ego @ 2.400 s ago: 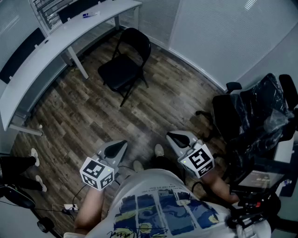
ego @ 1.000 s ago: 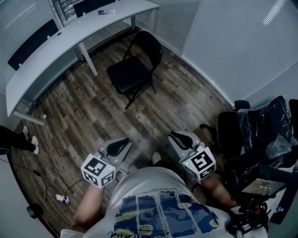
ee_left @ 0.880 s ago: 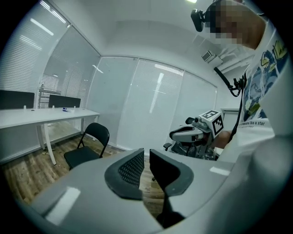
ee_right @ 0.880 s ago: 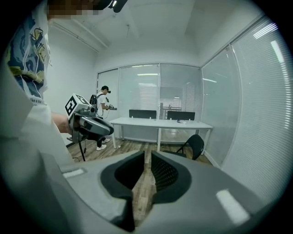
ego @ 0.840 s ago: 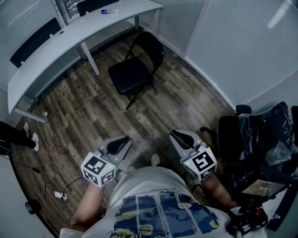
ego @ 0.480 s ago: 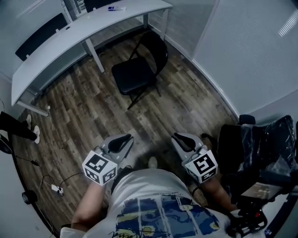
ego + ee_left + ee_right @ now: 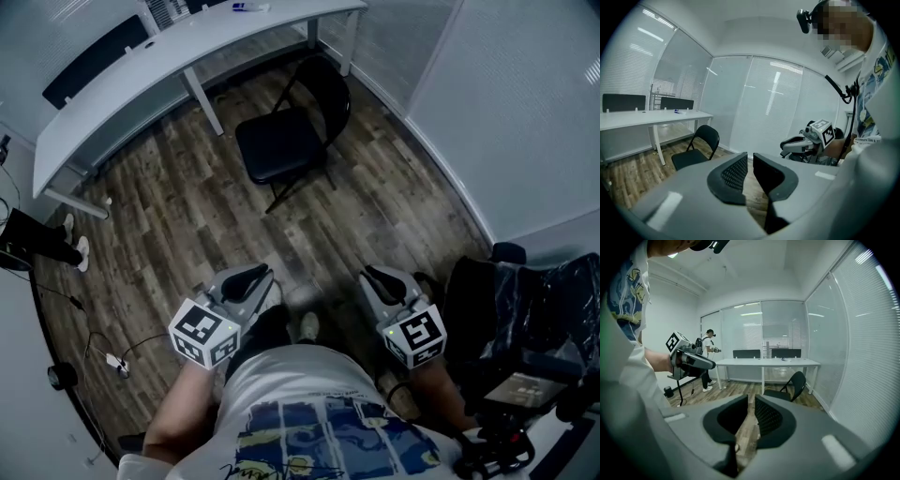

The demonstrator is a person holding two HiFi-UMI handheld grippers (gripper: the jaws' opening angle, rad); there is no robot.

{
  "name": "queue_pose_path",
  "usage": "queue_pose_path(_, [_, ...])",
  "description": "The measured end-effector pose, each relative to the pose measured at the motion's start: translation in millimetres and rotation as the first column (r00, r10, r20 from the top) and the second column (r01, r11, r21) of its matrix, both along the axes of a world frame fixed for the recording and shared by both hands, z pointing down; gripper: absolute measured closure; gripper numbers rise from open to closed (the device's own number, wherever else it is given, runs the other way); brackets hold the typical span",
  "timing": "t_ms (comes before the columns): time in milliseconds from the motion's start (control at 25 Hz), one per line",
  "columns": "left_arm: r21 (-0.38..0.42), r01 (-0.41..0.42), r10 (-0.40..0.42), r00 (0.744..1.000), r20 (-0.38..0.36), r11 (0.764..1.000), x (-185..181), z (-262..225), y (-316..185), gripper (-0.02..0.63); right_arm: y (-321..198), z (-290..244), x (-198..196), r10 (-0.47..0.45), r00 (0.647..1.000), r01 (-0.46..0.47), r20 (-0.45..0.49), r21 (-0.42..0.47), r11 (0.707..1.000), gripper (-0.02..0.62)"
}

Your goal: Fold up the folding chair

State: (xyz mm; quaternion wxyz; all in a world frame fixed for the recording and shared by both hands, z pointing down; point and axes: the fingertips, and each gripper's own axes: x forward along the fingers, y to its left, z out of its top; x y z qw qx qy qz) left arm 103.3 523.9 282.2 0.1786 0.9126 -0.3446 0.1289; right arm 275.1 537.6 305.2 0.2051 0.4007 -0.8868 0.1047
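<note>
The black folding chair [image 7: 286,141] stands unfolded on the wood floor, next to the leg of the white desk [image 7: 187,47]. It also shows small in the left gripper view [image 7: 696,150] and the right gripper view [image 7: 790,387]. My left gripper [image 7: 246,278] and right gripper [image 7: 382,279] are held side by side close to my body, both pointing toward the chair and well short of it. Each is shut with nothing between its jaws, as seen on the left gripper [image 7: 750,157] and the right gripper [image 7: 751,399].
Black office chairs under plastic wrap [image 7: 525,300] crowd the right side. Another person's legs [image 7: 37,239] stand at the left edge, with cables and a plug [image 7: 112,361] on the floor nearby. Glass partition walls run behind the chair.
The folding chair has come nearer and sits lower in the head view as I walk toward it. Both grippers have moved forward with me, jaws unchanged.
</note>
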Motion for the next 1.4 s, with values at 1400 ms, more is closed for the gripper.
queue_pose_path(1400, [-0.015,-0.025,0.024,0.998,-0.059,1.000,-61.9,35.2,-210.6,0.540,-219.7,-2.2,-59.8,0.031,0.995,-0.030,-0.094,0.010,0.999,0.499])
